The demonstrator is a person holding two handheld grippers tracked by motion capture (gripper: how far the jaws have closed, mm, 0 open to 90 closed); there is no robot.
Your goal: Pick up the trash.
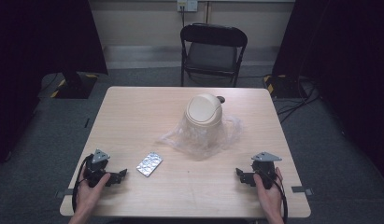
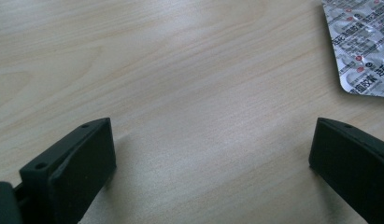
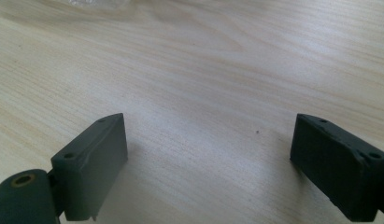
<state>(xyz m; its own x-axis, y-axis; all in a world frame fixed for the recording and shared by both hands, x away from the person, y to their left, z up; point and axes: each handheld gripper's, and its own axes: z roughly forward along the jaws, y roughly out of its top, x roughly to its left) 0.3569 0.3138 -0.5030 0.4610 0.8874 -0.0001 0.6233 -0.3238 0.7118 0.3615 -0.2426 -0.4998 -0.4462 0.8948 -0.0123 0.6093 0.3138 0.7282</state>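
A small beige swing-lid bin (image 1: 204,112) stands on the wooden table (image 1: 133,116), wrapped at its base in a crumpled clear plastic bag (image 1: 199,139). A silver blister pack (image 1: 149,164) lies flat in front of it, and its corner reaches into the left gripper view (image 2: 362,46). My left gripper (image 1: 116,177) rests near the front left edge, held by a hand, jaws wide open over bare wood (image 2: 213,154). My right gripper (image 1: 243,176) rests at the front right, open too, nothing between its jaws (image 3: 208,154).
A black folding chair (image 1: 213,51) stands behind the table's far edge. Cables and yellow-black floor markings (image 1: 283,84) lie on the grey carpet to either side. A strip of the plastic bag (image 3: 94,3) touches the top of the right gripper view.
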